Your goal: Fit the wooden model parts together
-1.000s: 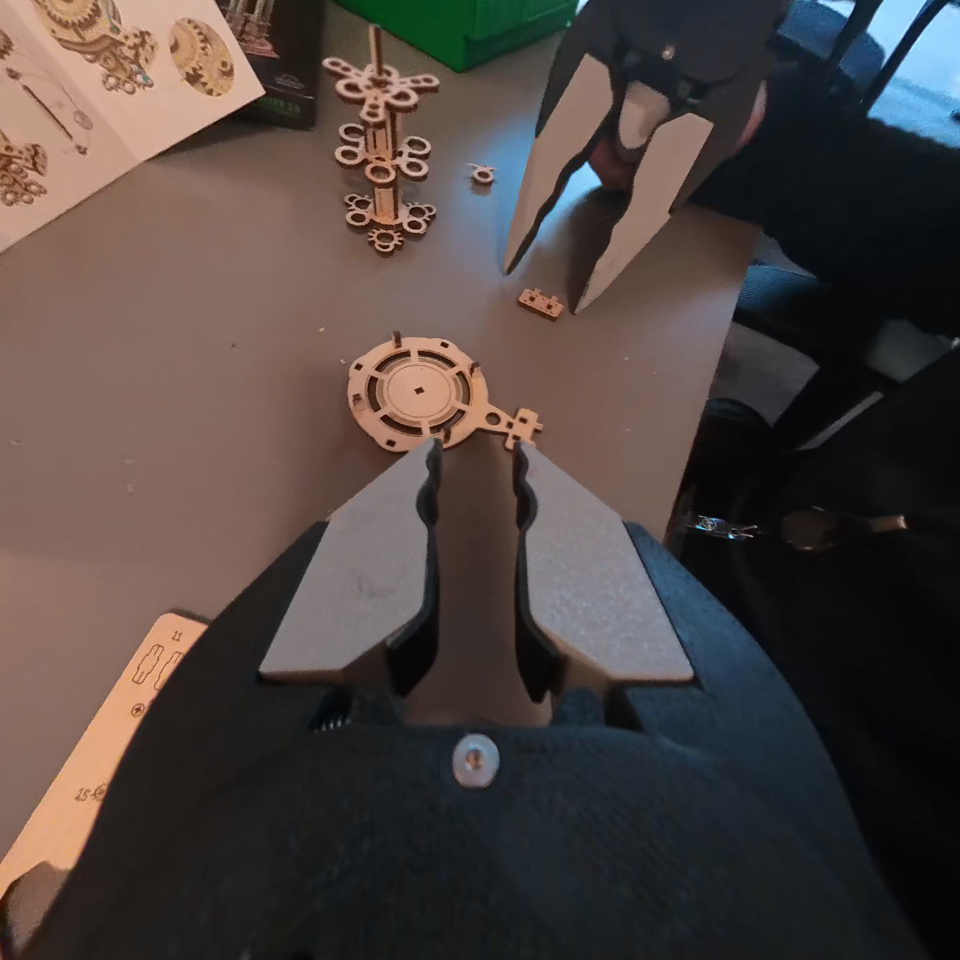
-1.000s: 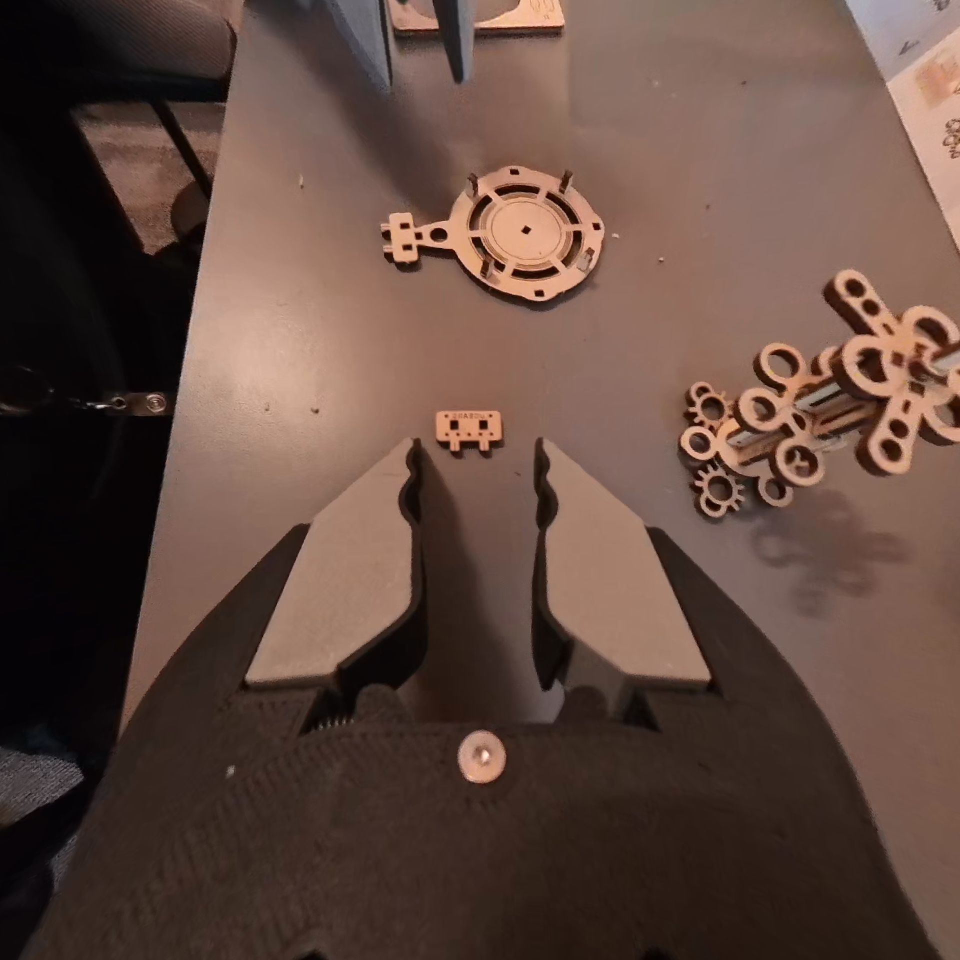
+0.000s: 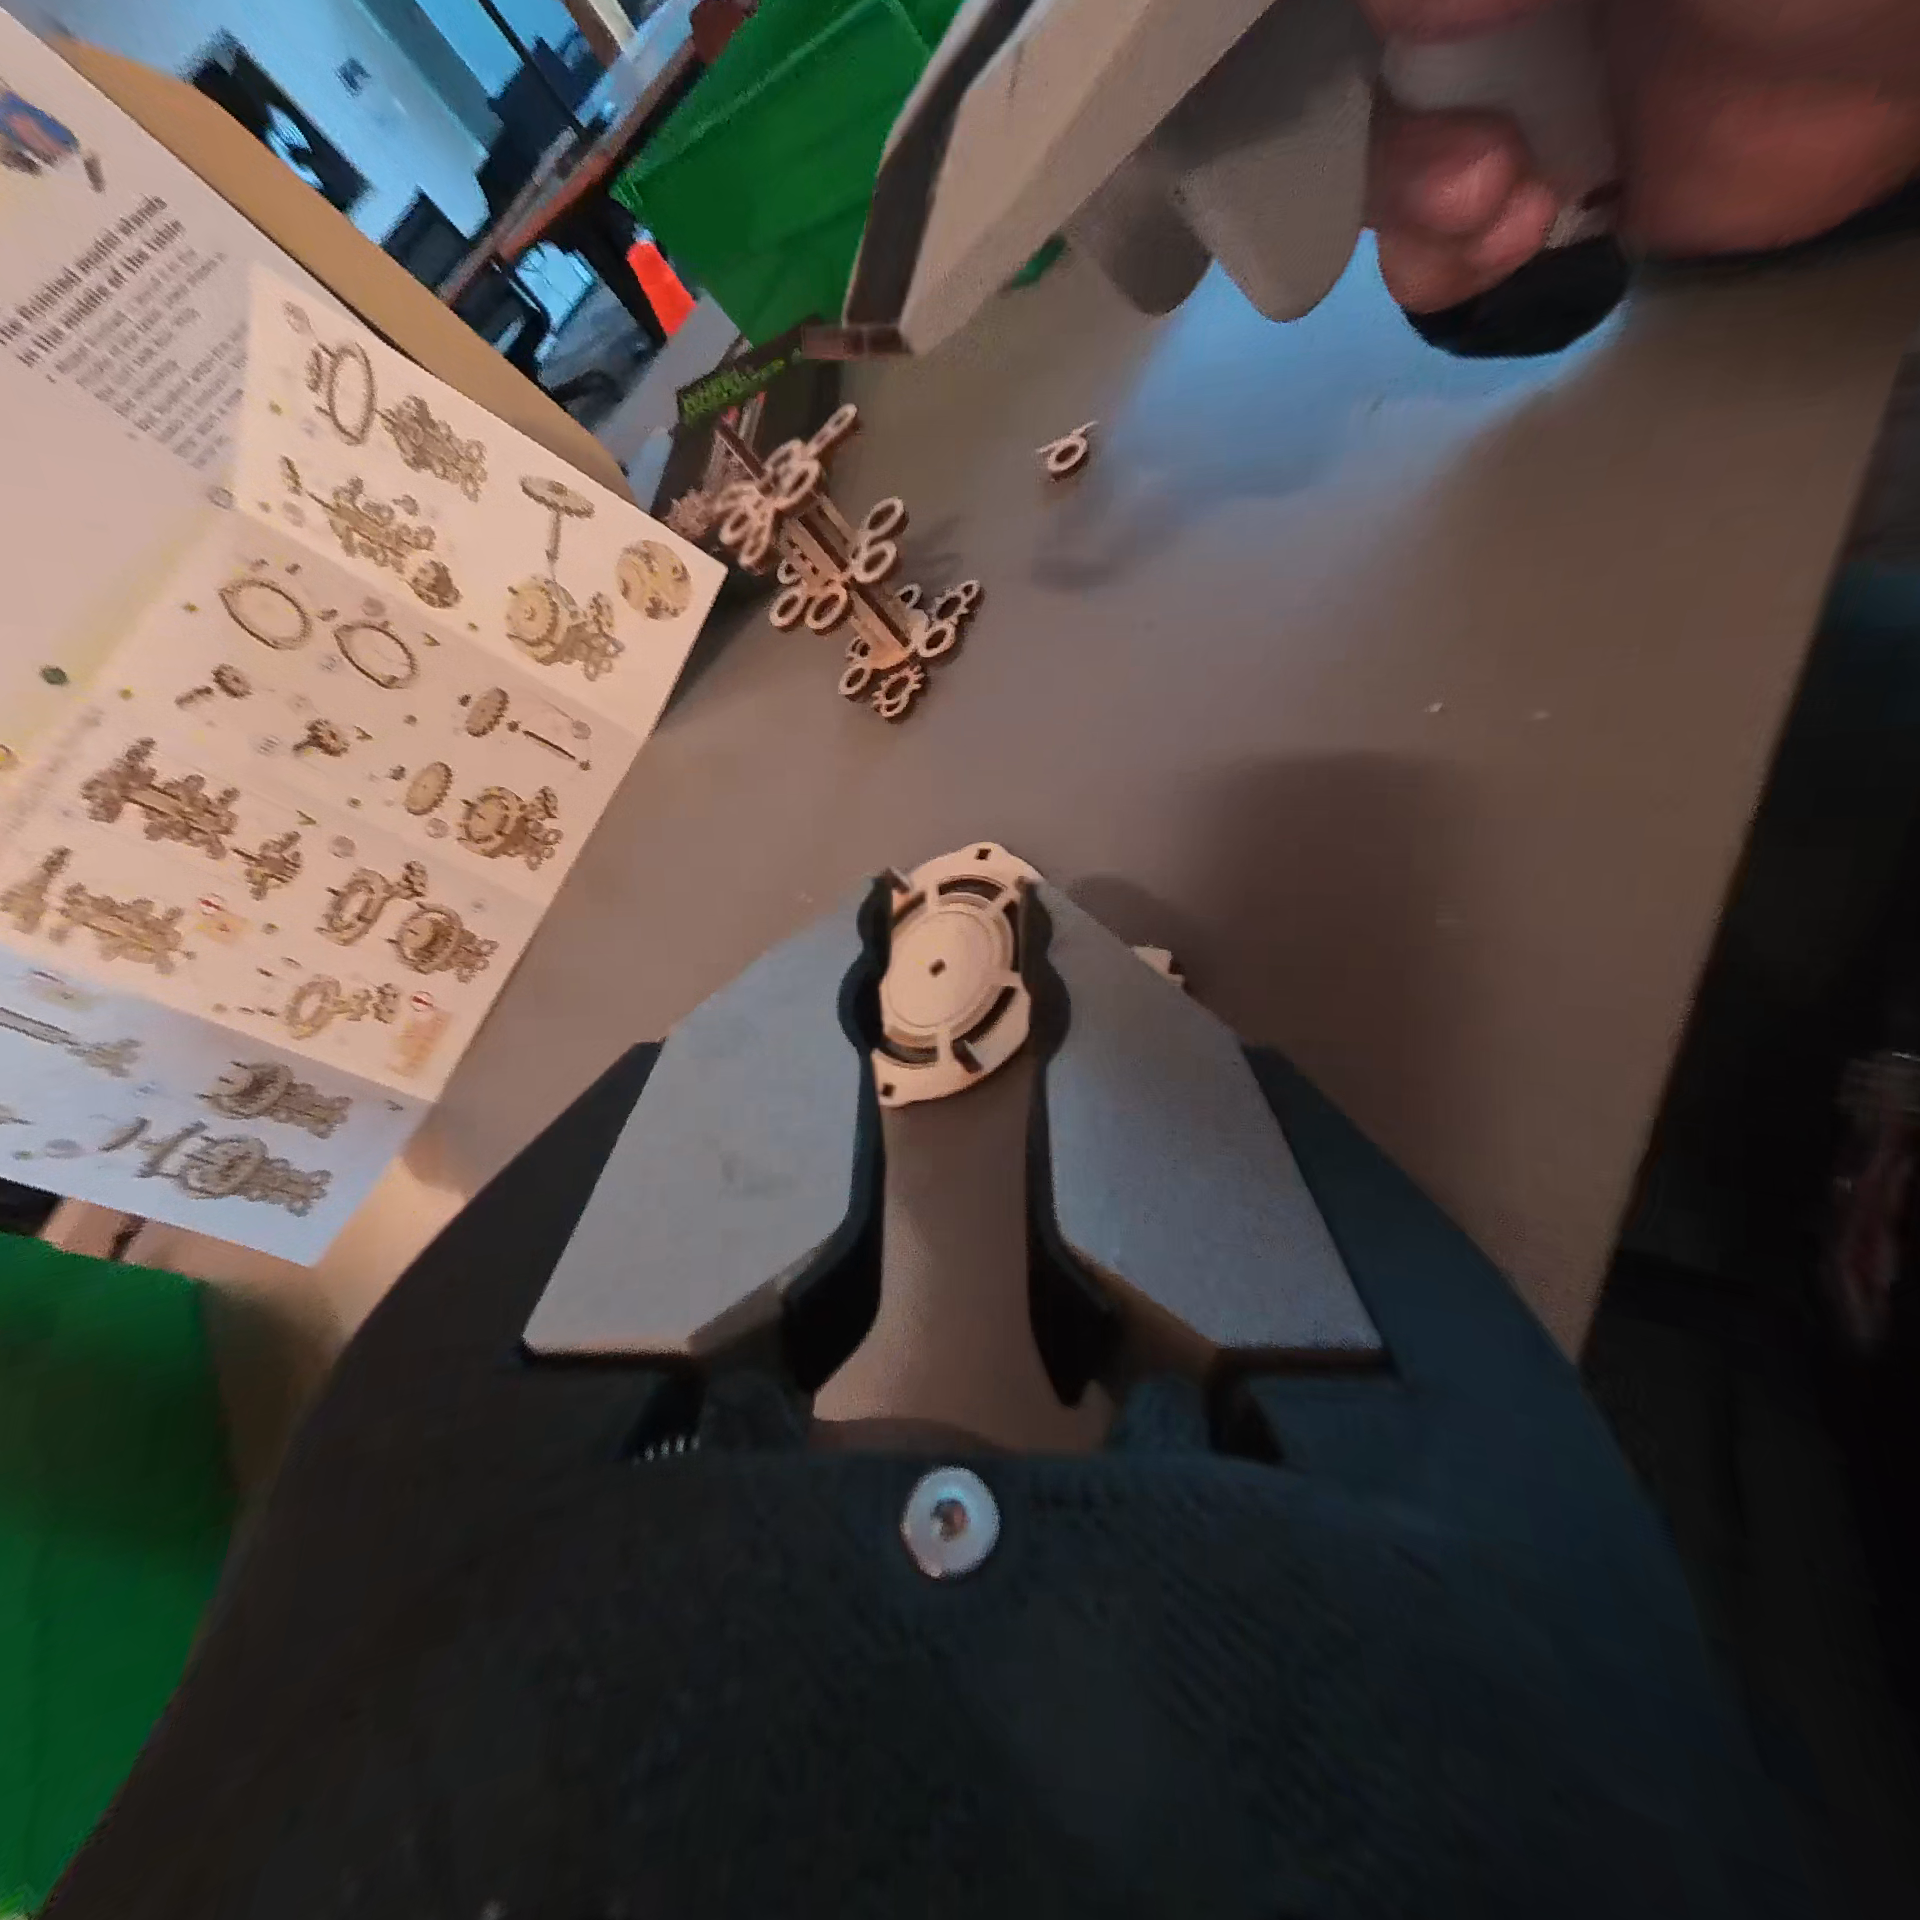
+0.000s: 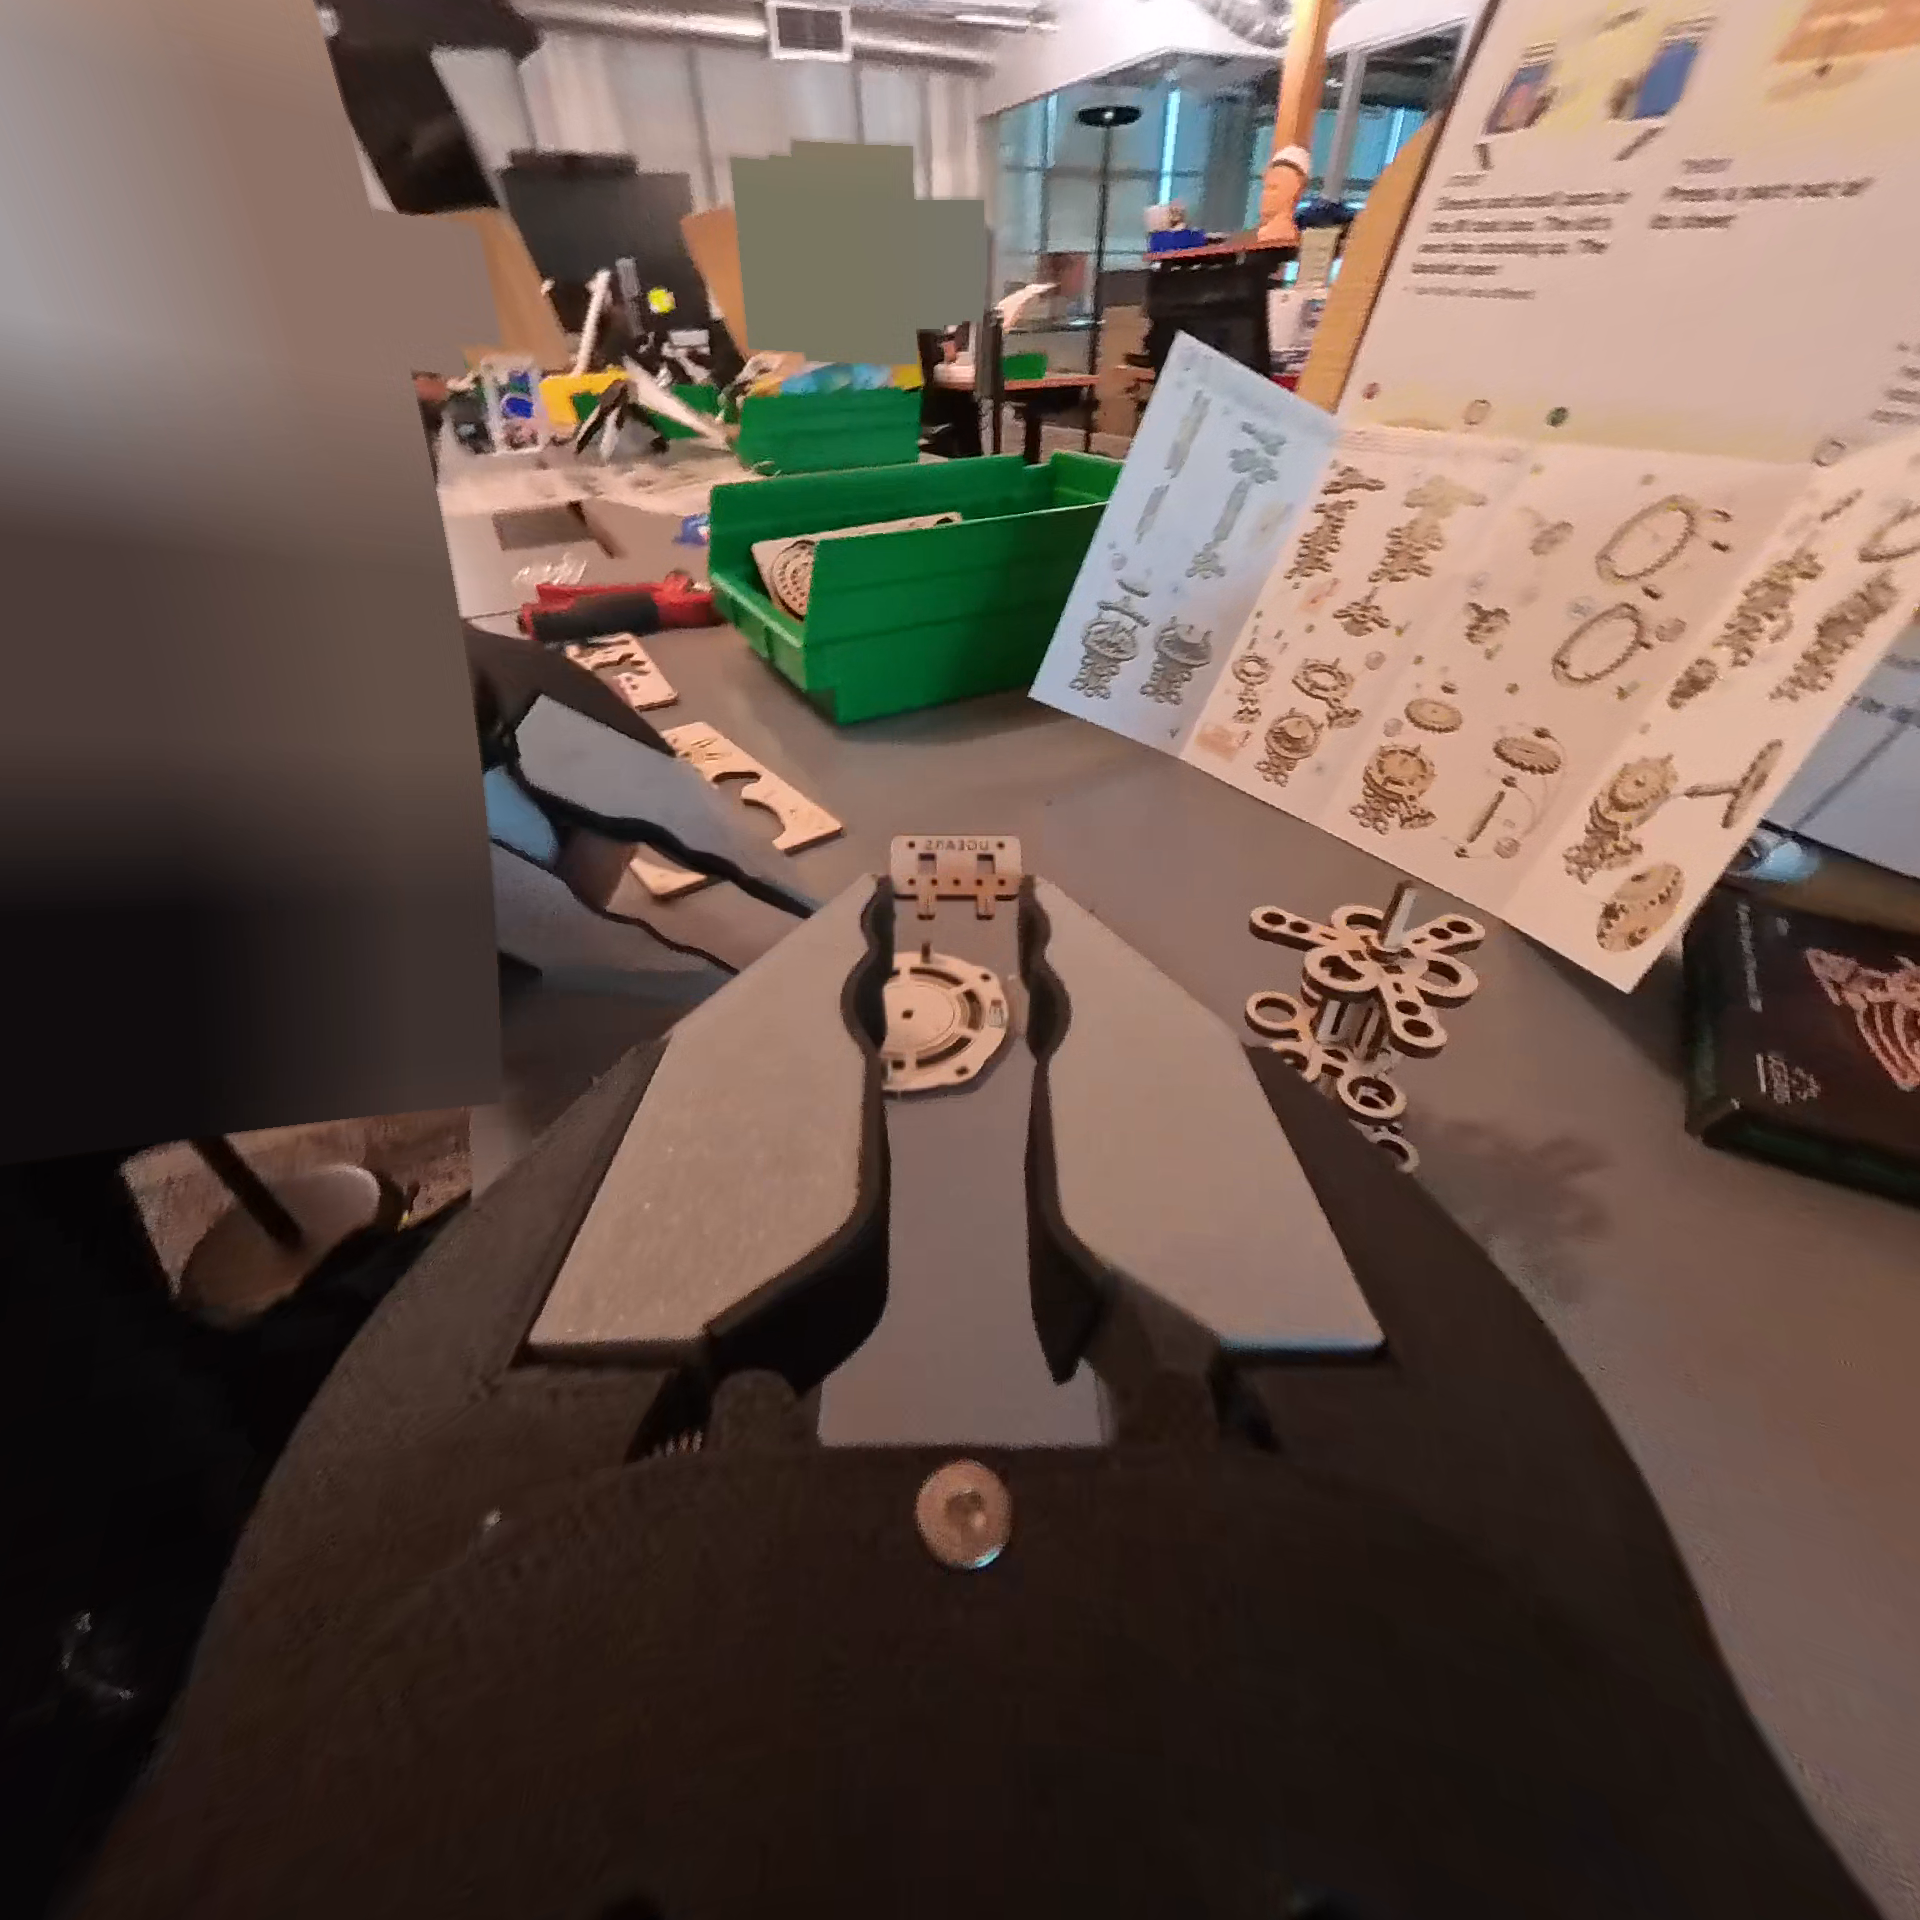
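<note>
**Both parts lifted from the table, ready for mating.**
The round disc (image 3: 951,987) is now clamped in the left gripper (image 3: 951,935); the small tabbed connector (image 4: 958,868), a second ago flat on the table (image 3: 1351,644), is pinched by the right gripper (image 4: 956,894), directly above the disc. Insertion is judged next. The ringed tower (image 4: 1351,987) stands aside.

Round wooden disc part (image 3: 951,987) w/ slots, tilted up off table; small tabbed connector piece (image 4: 958,868) upright above it.

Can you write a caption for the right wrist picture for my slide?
The right gripper pinches a small flat wooden connector piece above a round slotted wooden disc.
</note>
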The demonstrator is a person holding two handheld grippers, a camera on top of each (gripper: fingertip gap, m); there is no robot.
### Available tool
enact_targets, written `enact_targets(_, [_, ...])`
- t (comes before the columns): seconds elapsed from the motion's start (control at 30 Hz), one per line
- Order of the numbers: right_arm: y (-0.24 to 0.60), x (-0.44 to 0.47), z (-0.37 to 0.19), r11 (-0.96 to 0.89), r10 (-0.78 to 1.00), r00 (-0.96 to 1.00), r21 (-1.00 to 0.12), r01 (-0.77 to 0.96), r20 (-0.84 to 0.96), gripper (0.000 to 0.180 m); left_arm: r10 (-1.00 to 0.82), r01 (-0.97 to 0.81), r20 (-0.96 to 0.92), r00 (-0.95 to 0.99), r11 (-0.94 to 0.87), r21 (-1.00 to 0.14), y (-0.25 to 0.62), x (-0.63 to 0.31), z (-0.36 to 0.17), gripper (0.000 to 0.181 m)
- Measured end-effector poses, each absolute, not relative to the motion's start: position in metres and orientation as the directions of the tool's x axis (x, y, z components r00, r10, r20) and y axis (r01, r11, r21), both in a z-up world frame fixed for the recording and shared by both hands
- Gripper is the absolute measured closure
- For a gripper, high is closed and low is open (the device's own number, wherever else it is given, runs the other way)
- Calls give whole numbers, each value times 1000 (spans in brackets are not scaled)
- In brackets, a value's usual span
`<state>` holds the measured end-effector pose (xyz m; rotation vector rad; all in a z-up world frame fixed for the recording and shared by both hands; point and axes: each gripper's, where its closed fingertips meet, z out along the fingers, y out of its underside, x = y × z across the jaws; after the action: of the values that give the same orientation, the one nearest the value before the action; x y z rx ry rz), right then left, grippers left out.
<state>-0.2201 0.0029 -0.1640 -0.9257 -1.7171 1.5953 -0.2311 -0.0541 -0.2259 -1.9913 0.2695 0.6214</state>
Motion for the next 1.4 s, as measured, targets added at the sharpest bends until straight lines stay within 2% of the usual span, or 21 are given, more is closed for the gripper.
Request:
enact_targets(0.03, [4,-222,-163,32,837,-547,-997,77,-15,160,73,-453,-545,835,-471,-757,-53,-232,-224,161])
enact_targets(0.17, [-2,-227,-158,69,860,-508,-997,32,43,160,134,-375,-464,876,-418,-828,-51,-241,-212,164])
enact_targets(0.27, [-9,-233,-164,139,870,-483,-989,41,103,160,188,-195,-262,947,-314,-929,-50,-247,-196,164])
enact_targets(0.37, [-13,-238,-169,202,875,-457,-978,47,159,160,170,-1,-42,985,-234,-972,-49,-249,-188,161])
enact_targets(0.47, [-13,-239,-173,247,876,-439,-967,57,198,160,175,81,47,983,-196,-977,-48,-251,-184,158])
enact_targets(0.6, [-16,-236,-170,292,872,-416,-956,19,258,160,182,116,78,980,-209,-971,-42,-248,-184,158])
enact_targets(0.87, [-24,-229,-167,410,839,-376,-911,-42,394,160,9,331,335,942,-178,-927,-31,-223,-171,151])
enact_targets(1.17, [-28,-225,-165,462,816,-355,-884,-71,455,160,-67,405,423,904,-185,-895,-28,-218,-164,159])
enact_targets(1.33, [-32,-223,-166,493,799,-351,-866,-82,488,160,-74,409,431,899,-208,-889,-27,-217,-168,177])
enact_targets(1.4, [-32,-223,-168,505,794,-346,-859,-79,499,160,-77,414,437,896,-208,-886,-27,-217,-170,177])
